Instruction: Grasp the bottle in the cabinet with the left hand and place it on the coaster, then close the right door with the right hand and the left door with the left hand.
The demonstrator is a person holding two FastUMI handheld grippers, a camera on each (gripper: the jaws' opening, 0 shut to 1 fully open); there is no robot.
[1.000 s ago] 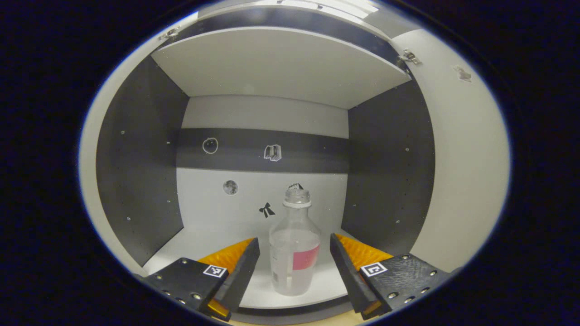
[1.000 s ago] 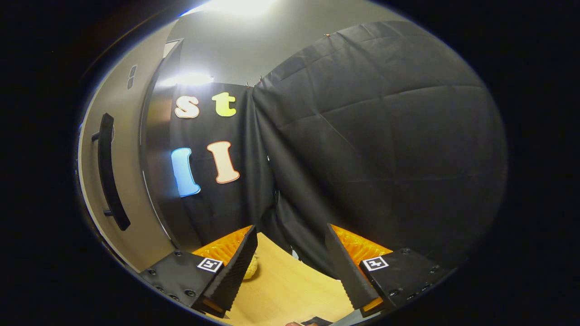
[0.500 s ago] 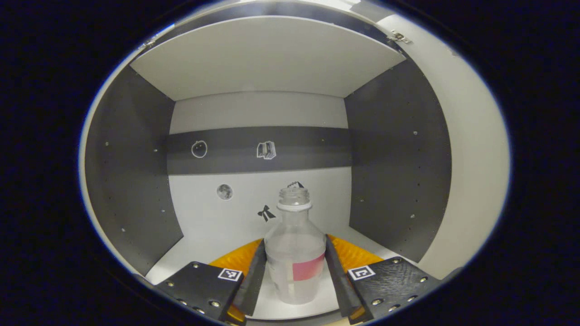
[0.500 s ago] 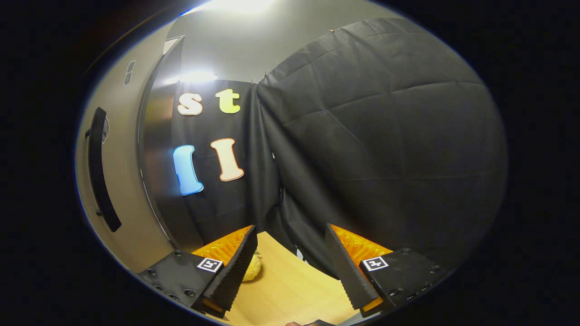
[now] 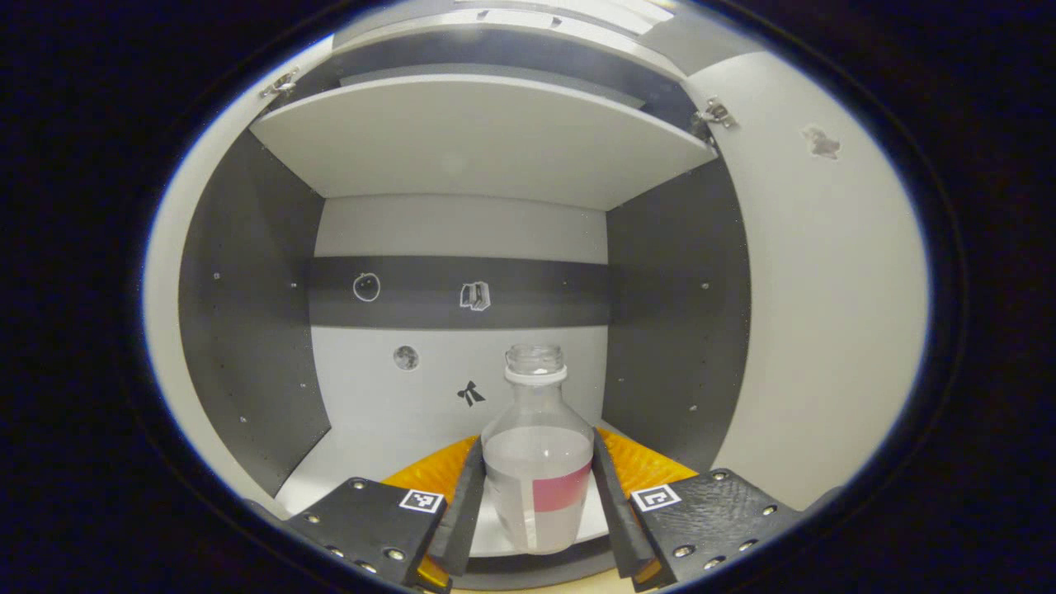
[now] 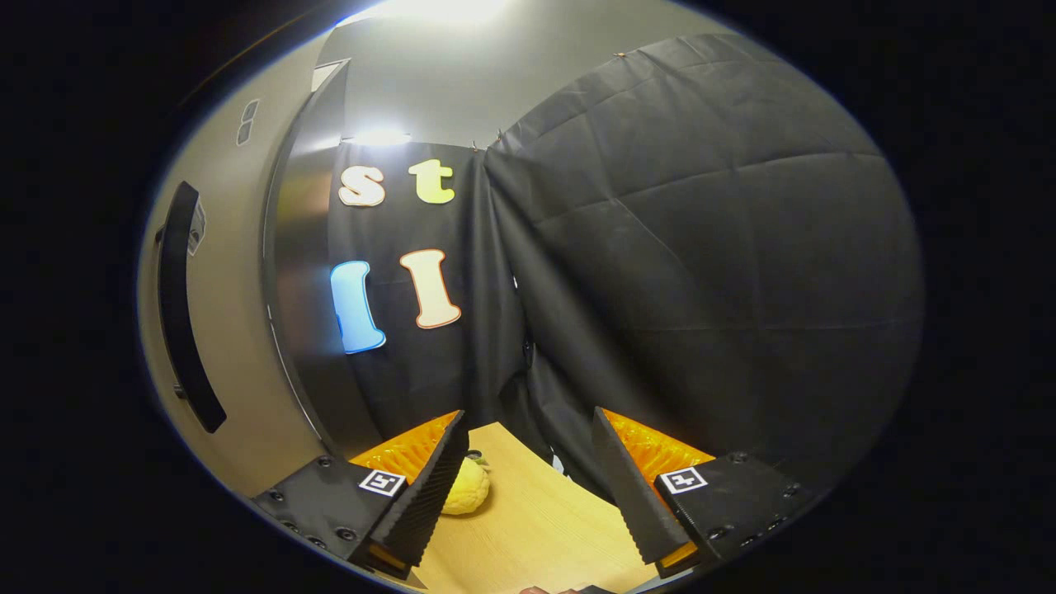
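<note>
Inside the cabinet (image 5: 462, 148), the left gripper (image 5: 536, 495) is clenched on the upright bottle (image 5: 538, 462). Right gripper (image 6: 528, 487) hangs released over the desk (image 6: 536, 528), near a yellow object (image 6: 467, 497).

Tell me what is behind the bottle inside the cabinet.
Behind the bottle, held between the left gripper jaws, is the cabinet's pale back panel with small stickers: a bow and a round one. Whatever lies directly behind the bottle's body is blurred by it.

Left gripper (image 5: 536, 495) jaws tight on upright bottle (image 5: 538, 462) in cabinet (image 5: 247, 330)
</note>
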